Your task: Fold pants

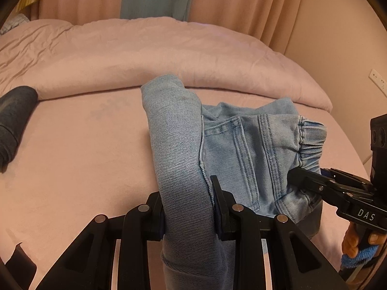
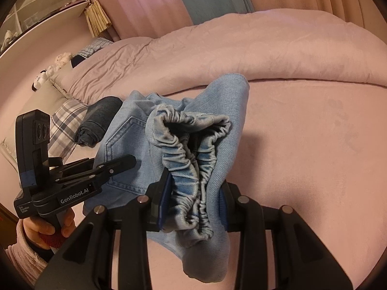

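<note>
Left tongs (image 1: 188, 215): closed on a rolled fold of the light-blue denim pants (image 1: 241, 149); both pads press against the cloth, with the fold running up between them and hanging down below. In the right wrist view the left tongs (image 2: 128, 162) reach in from the left, tips against the back-pocket panel.

Right tongs (image 2: 193, 205): clamped on the gathered elastic waistband (image 2: 191, 159), bunched between the blue pads; the cloth fills the gap. In the left wrist view the right tongs (image 1: 293, 177) enter from the right, tip at the waistband edge.

Location of pants: bunched over the pink bed sheet (image 1: 84, 145), held at both ends, just in front of the folded pink duvet (image 1: 169, 55). A dark rolled garment (image 2: 99, 120) lies on the bed, apart to the left.
</note>
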